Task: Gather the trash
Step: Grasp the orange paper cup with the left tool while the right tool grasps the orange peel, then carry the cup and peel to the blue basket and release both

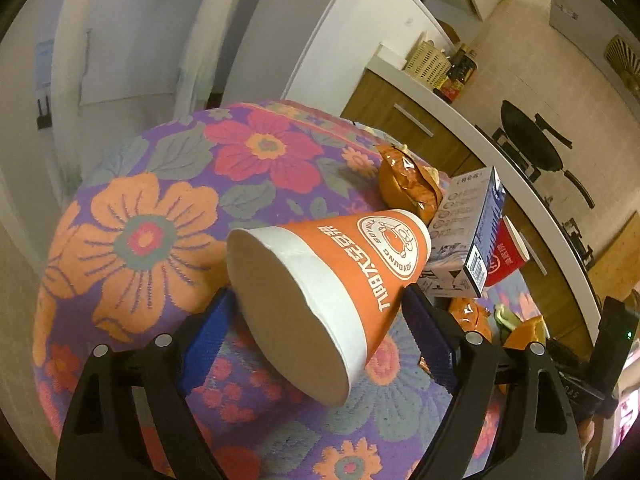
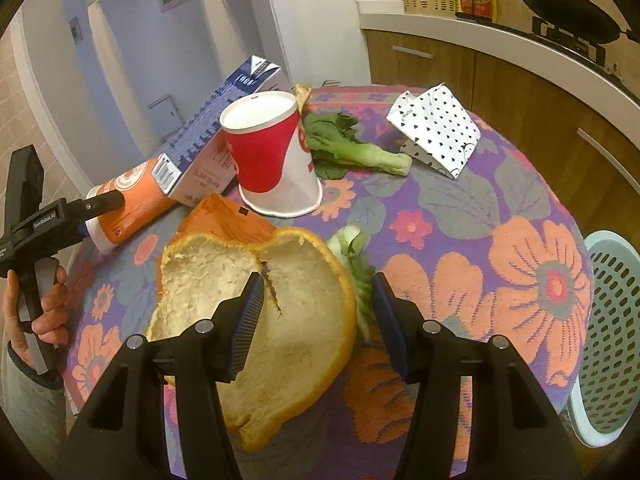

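Observation:
An orange paper cup (image 1: pixel 320 284) lies on its side on the floral tablecloth (image 1: pixel 132 240), base toward the camera. My left gripper (image 1: pixel 320 316) is open, one finger on each side of the cup's base. The cup also shows at the left of the right wrist view (image 2: pixel 132 204). My right gripper (image 2: pixel 318 312) is open around a large orange peel (image 2: pixel 280 320), white pith up. Its left finger lies over the peel and its right finger stands just past the peel's edge. Whether either gripper touches its object is unclear.
A blue-and-white carton (image 2: pixel 212 136), a red-and-white paper cup (image 2: pixel 272 156), green leaf scraps (image 2: pixel 352 152), a polka-dot paper bag (image 2: pixel 436 132) and a crumpled orange wrapper (image 1: pixel 408 184) lie on the table. A pale perforated basket (image 2: pixel 612 332) stands at the right. Kitchen counter behind.

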`<control>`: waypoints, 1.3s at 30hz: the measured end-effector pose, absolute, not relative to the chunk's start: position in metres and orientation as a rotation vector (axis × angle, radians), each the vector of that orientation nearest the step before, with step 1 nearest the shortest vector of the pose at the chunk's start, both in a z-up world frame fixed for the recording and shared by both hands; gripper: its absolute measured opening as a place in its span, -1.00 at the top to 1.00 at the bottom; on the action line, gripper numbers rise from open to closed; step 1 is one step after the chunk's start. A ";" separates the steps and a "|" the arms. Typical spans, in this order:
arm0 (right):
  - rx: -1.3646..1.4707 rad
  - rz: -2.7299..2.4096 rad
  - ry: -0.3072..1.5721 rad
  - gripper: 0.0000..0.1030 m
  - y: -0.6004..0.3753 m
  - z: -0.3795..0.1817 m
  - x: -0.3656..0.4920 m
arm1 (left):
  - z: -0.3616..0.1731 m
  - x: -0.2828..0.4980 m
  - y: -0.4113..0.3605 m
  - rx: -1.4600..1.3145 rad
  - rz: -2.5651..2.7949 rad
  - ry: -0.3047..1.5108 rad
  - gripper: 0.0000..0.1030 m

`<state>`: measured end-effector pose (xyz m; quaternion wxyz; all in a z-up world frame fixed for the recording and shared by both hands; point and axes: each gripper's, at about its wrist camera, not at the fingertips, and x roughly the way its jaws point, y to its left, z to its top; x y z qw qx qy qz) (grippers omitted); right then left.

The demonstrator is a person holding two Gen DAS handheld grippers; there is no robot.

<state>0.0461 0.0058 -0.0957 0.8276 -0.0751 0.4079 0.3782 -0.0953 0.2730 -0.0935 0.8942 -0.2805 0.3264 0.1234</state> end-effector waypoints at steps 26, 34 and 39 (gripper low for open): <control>-0.168 0.822 0.703 0.75 -0.027 -0.060 0.000 | -0.029 -0.144 0.197 -0.352 0.311 0.464 -0.18; -0.114 0.832 0.633 0.77 -0.043 -0.034 -0.001 | 0.003 -0.154 0.178 -0.317 0.288 0.412 -0.16; -0.063 0.794 0.594 0.77 -0.072 -0.018 0.007 | 0.028 -0.143 0.155 -0.281 0.230 0.381 -0.16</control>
